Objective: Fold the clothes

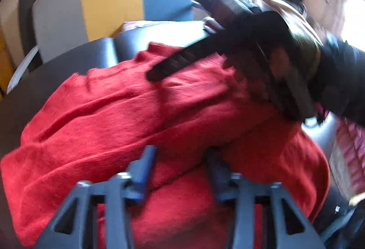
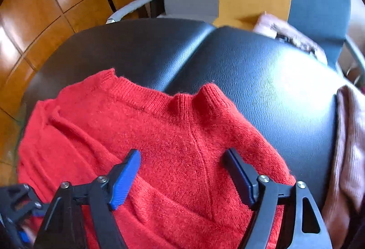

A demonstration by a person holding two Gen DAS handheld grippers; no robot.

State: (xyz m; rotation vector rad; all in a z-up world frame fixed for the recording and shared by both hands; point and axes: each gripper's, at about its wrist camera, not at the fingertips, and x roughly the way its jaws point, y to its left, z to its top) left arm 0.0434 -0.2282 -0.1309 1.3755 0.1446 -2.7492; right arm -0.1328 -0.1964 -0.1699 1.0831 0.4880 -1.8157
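Inspecting the scene finds a red knitted sweater [image 2: 159,146] lying partly folded on a black padded surface [image 2: 251,80] with a leather-like grain and a seam running down its middle. Ribbed collar and ribbed hem edge face away from the right wrist camera; the knit is fuzzy, soft and thick, with long creases and one layer lapped over another in the left wrist view. The right hand-held gripper [image 2: 182,171] hovers low over the garment's upper part with its blue-padded jaws set wide apart; no cloth sits between them and nothing is held. The left hand-held gripper [image 1: 180,171] stands with its jaws fairly close together above a fold line near the lower part of the sweater; the picture is blurred, and whether the pads pinch any cloth cannot be told. Judged step: mid-fold, both tools repositioning for a fresh hold (the body has at least one fold already). The next move would call for closing on a firm edge, likely shoulder and hem, taking all layers of the thick knit, then carrying them over evenly so the pile does not slump. A pinkish ribbed garment [image 2: 349,146] lies at the surface's right edge, apart from the sweater.
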